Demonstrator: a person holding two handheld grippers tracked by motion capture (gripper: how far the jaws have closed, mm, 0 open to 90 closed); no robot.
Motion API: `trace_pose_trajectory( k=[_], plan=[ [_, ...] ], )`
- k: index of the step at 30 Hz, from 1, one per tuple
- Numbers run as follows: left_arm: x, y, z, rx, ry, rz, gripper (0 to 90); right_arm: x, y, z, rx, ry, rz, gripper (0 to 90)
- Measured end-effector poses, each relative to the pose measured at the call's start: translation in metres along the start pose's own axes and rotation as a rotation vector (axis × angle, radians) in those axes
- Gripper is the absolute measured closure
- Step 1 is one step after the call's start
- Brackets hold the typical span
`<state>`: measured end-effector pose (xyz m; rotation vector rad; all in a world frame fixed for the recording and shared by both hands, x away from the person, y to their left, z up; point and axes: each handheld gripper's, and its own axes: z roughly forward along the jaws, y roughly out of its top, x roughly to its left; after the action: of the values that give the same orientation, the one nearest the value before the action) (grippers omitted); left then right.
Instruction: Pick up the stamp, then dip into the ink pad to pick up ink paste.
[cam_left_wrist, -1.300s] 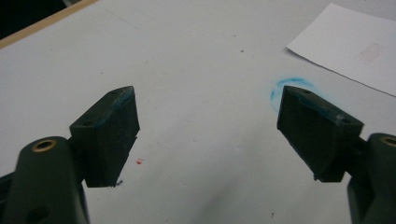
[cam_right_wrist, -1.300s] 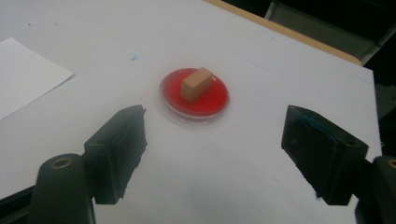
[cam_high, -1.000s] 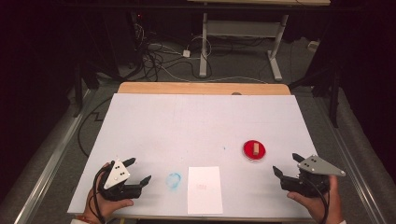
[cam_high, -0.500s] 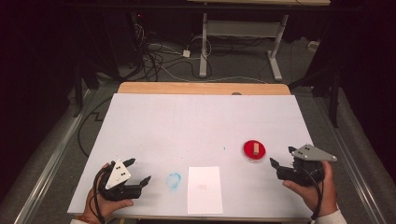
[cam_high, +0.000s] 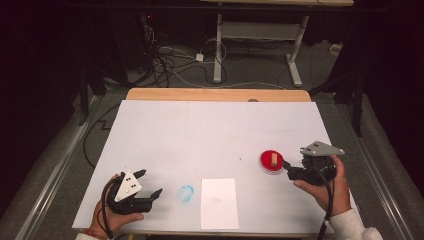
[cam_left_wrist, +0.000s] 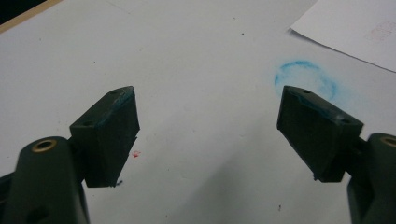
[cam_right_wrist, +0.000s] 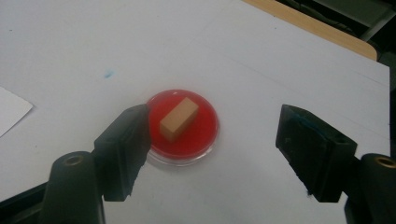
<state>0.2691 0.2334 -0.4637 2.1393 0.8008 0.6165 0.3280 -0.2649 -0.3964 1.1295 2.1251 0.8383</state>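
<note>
Red dish (cam_right_wrist: 183, 126) with tan block (cam_right_wrist: 178, 119) sits at my right gripper (cam_right_wrist: 212, 154)'s 11 o'clock, jaws spread wide, probably for a grab; left gripper (cam_left_wrist: 208, 135) idles wide.

The left gripper (cam_left_wrist: 208, 135) is holding its two black jaws wide apart, gripping nothing, above a white tabletop (cam_left_wrist: 187, 60). A smudged blue chalky ring (cam_left_wrist: 306, 81) is showing on the surface just beyond one jaw. A white paper sheet (cam_left_wrist: 355, 28) is lying past the ring. A tiny red speck (cam_left_wrist: 136, 154) is sitting beside the other jaw.
</note>
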Motion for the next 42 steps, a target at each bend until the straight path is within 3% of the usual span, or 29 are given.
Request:
trace_pose_trajectory(
  k=[4, 9, 10, 12, 14, 15, 24, 29, 32, 33, 36, 42],
  plan=[
    [-0.002, 0.0, 0.003, 0.021, -0.003, 0.015, 20.3, 0.002, 0.006, 0.009, 0.039, 0.006, 0.002, 29.5],
    [-0.004, 0.0, 0.002, 0.025, -0.001, 0.023, 20.6, 0.001, 0.018, 0.024, 0.124, 0.022, 0.047, 31.9],
    [-0.003, 0.0, 0.002, 0.027, -0.002, 0.02, 20.6, -0.001, 0.022, 0.03, 0.164, 0.049, 0.076, 31.9],
    [-0.002, 0.0, 0.002, 0.024, -0.003, 0.012, 20.6, -0.002, 0.024, 0.034, 0.187, 0.058, 0.094, 31.9],
    [-0.002, 0.001, 0.003, 0.027, 0.002, 0.007, 20.6, -0.003, 0.028, 0.04, 0.215, 0.049, 0.11, 31.9],
    [-0.002, 0.001, 0.004, 0.032, 0.0, 0.009, 20.6, -0.004, 0.032, 0.046, 0.255, 0.061, 0.135, 33.1],
    [-0.003, -0.001, 0.002, 0.045, 0.007, 0.012, 20.6, -0.001, 0.042, 0.068, 0.384, 0.065, 0.185, 41.3],
    [-0.004, 0.0, 0.003, 0.059, 0.007, 0.016, 20.6, 0.003, 0.043, 0.082, 0.432, 0.068, 0.201, 45.1],
    [-0.004, -0.001, 0.003, 0.066, 0.008, 0.017, 20.6, 0.003, 0.043, 0.088, 0.443, 0.046, 0.217, 51.3],
    [-0.004, -0.001, 0.003, 0.063, 0.007, 0.011, 20.6, 0.002, 0.042, 0.09, 0.447, 0.06, 0.232, 52.6],
    [-0.004, -0.001, 0.002, 0.065, 0.006, 0.012, 20.5, 0.003, 0.041, 0.092, 0.45, 0.075, 0.244, 57.0],
    [-0.005, -0.002, 0.004, 0.072, -0.015, 0.021, 19.8, 0.001, 0.04, 0.093, 0.459, 0.058, 0.25, 61.3]
  ],
)
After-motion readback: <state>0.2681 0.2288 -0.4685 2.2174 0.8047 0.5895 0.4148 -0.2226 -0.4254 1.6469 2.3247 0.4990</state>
